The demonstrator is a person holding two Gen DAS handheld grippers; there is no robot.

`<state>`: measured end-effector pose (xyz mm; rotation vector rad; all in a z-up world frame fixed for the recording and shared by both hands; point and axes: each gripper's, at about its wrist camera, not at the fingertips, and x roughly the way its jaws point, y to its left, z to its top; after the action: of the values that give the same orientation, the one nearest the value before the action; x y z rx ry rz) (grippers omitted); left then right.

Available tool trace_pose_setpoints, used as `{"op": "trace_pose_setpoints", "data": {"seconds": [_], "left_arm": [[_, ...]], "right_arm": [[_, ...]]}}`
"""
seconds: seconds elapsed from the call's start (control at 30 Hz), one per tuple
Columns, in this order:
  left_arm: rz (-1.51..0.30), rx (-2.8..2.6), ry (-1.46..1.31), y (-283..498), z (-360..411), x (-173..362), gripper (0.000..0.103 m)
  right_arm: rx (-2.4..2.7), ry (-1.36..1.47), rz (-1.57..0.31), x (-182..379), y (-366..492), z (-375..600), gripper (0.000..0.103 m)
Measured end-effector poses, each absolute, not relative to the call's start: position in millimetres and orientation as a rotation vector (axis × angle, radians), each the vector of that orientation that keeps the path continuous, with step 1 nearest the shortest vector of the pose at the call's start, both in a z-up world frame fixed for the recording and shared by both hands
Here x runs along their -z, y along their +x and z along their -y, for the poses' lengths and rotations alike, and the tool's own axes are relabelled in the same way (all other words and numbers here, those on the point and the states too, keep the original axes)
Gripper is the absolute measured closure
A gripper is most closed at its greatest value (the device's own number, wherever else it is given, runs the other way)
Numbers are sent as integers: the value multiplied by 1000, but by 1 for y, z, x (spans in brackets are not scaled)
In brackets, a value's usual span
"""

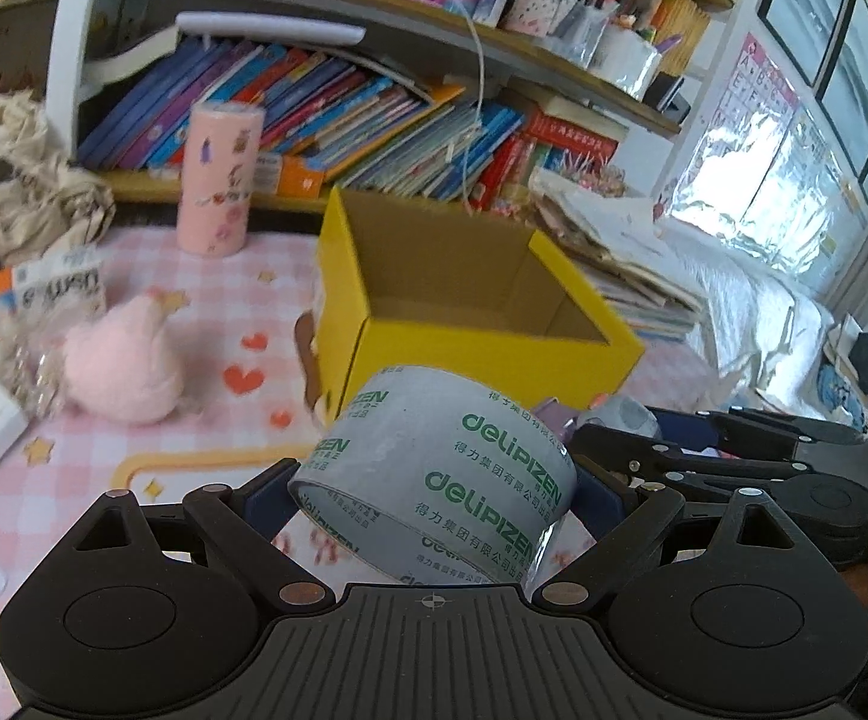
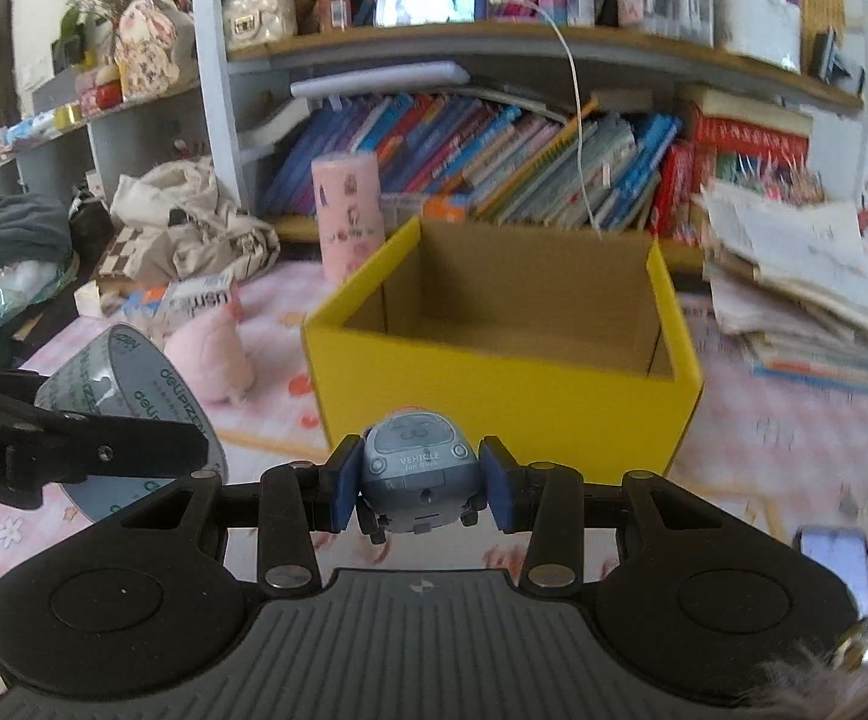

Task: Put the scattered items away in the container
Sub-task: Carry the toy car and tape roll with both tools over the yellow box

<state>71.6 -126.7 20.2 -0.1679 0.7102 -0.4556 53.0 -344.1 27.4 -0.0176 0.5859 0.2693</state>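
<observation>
Gripping a tape roll (image 1: 440, 474), the left gripper (image 1: 434, 498) partly hides the yellow box (image 1: 482, 348); the right gripper (image 2: 419, 480) clamps a toy car (image 2: 416, 474) before the box, beside a blurred pink plush (image 1: 125, 360).

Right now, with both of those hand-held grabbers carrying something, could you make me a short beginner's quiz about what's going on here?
1. True or false: the yellow box already has items inside.
2. Which gripper carries the tape roll?
A. left gripper
B. right gripper
3. Fill in: the right gripper's fingers clamp a small grey-blue toy ____.

Key:
1. False; the part of the inside that shows is bare cardboard.
2. A
3. car; it is marked "VEHICLE".
</observation>
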Motion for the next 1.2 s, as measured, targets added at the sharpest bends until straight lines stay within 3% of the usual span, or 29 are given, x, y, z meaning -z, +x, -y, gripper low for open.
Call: {"op": "trace_pose_setpoints", "data": {"seconds": [0.57,1.2], "left_arm": [[-595,397,-100,150,193,-52,9],[-725,362,199,255,251,-8,9]], "right_arm": [[-361,-53,-483,-57,147,401,64],[-541,-561,-697,-3,281,386,63]]}}
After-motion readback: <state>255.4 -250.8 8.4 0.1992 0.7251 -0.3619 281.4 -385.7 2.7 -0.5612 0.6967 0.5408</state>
